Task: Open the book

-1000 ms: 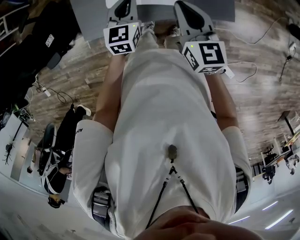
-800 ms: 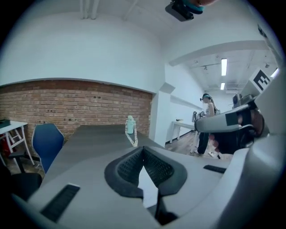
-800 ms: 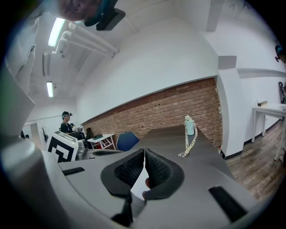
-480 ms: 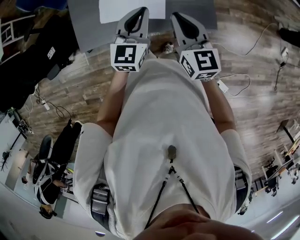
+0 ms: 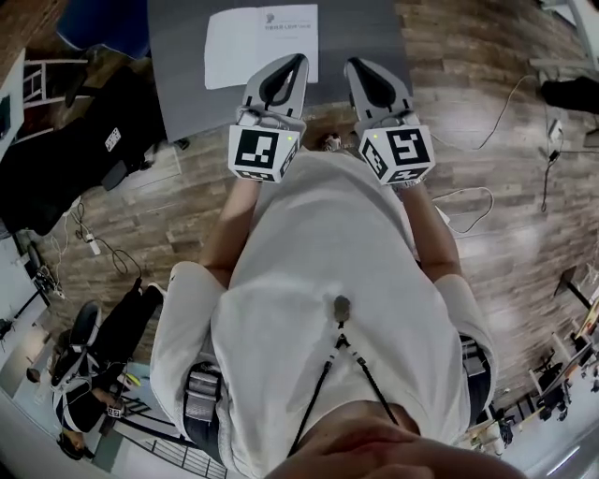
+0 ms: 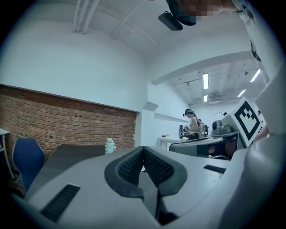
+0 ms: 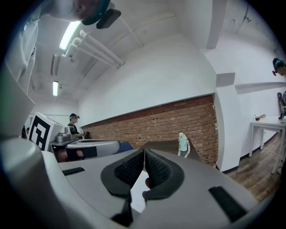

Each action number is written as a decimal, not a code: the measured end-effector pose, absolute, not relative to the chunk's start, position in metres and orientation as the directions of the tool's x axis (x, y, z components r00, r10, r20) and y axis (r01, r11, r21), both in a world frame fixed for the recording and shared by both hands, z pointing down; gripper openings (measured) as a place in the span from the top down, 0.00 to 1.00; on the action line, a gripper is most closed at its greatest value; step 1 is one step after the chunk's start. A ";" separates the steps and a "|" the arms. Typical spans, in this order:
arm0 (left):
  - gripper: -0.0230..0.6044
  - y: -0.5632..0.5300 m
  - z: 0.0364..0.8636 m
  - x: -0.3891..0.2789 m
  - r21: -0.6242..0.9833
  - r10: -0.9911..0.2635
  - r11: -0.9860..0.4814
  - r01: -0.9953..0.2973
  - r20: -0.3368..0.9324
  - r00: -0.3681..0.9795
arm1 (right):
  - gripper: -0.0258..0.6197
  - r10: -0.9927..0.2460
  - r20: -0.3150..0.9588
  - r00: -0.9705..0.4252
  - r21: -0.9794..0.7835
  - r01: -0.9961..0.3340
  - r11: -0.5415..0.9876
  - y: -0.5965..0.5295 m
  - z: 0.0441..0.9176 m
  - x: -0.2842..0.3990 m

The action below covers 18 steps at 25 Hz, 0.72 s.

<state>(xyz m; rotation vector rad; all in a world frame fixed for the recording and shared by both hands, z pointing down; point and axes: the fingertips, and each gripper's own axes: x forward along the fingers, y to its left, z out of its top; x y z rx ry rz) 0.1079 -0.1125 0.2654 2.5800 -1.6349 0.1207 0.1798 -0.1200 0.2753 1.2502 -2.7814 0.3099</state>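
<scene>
A white closed book (image 5: 262, 42) lies flat on a dark grey table (image 5: 178, 56) at the top of the head view. Both grippers are held side by side in front of the person's chest, pointing toward the table's near edge. My left gripper (image 5: 298, 60) is shut with nothing between its pads, as the left gripper view (image 6: 143, 148) also shows. My right gripper (image 5: 351, 64) is likewise shut and empty (image 7: 144, 151). A patch of the white book (image 7: 137, 188) shows below the right jaws. Neither gripper touches the book.
A small mint bottle (image 7: 182, 144) stands at the table's far end by a brick wall (image 6: 67, 120). A blue chair (image 5: 94, 23) and a black chair (image 5: 75, 159) sit left of the table. Cables (image 5: 468, 201) trail over the wood floor. Another person (image 6: 194, 125) works at a far desk.
Both grippers have risen and moved forward toward the table. More of the table and the whole white book have come into the head view. Both stay shut.
</scene>
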 end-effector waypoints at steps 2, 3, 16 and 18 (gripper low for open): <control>0.93 -0.110 0.254 0.110 0.031 -0.904 -0.419 -0.908 0.086 0.420 | 0.90 -0.738 0.137 -0.661 -0.147 -0.750 0.645 -0.119 0.267 0.184; 0.93 -0.109 0.249 0.111 0.032 -0.906 -0.415 -0.909 0.073 0.417 | 0.90 -0.740 0.129 -0.660 -0.145 -0.751 0.644 -0.118 0.263 0.187; 0.93 -0.088 0.196 0.116 -0.026 -0.919 -0.395 -0.918 -0.009 0.395 | 0.90 -0.729 0.028 -0.684 -0.125 -0.726 0.677 -0.099 0.201 0.194; 0.93 -0.087 0.194 0.115 -0.025 -0.921 -0.390 -0.921 -0.010 0.390 | 0.90 -0.726 0.014 -0.688 -0.134 -0.721 0.680 -0.098 0.195 0.192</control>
